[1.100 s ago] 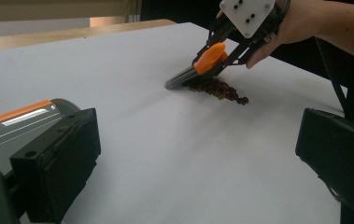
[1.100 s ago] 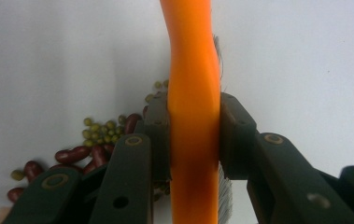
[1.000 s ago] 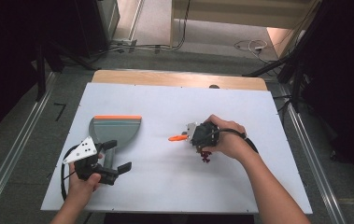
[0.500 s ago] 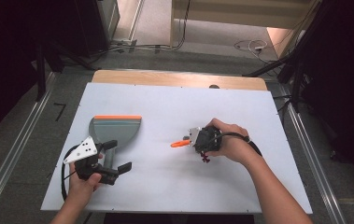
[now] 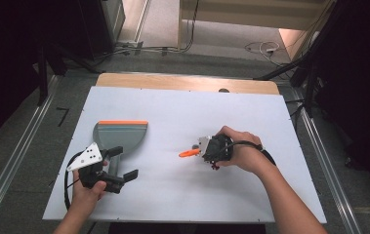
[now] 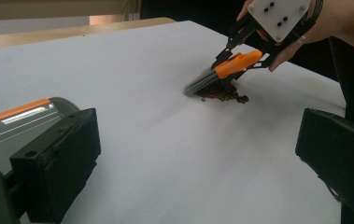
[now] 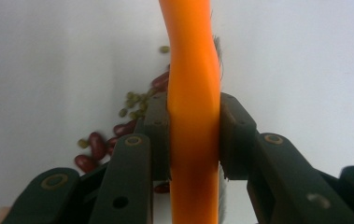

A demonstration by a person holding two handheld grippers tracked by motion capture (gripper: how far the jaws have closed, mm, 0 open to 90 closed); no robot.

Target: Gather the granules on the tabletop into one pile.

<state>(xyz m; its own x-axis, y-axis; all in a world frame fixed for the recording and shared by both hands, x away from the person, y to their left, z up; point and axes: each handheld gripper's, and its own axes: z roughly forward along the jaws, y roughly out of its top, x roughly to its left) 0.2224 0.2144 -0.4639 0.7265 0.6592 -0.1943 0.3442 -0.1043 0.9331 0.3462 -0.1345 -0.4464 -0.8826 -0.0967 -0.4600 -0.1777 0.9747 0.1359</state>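
Dustpan first, at the left of the white table top (image 5: 173,112): a grey plastic dustpan with an orange front lip (image 5: 121,135) lies flat, its mouth facing the far side, and in the left gripper view it shows as a grey slab with an orange stripe (image 6: 20,123) beside the near jaw. Just near of it the left gripper (image 5: 121,168) rests in the person's left hand (image 5: 87,192), its jaws standing wide apart with nothing between them, one of them close against the pan's handle end. To the right, past a bare stretch of table, a small orange-handled brush with grey bristles (image 6: 221,72) is clamped in the right gripper (image 5: 209,150); the right gripper view shows both black pads pressed flat on the orange handle (image 7: 194,116). The bristles touch the table at the left edge of a small heap of dark red beans and little green ones (image 6: 223,92), which lies under and just near the right hand (image 5: 241,151), well apart from the pan. The step in hand looks like sweeping the beans together into one pile. Next, I judge, the left gripper must close on the dustpan's handle and bring its lip toward the heap, while the brush pushes the beans leftward in short strokes so none scatter.
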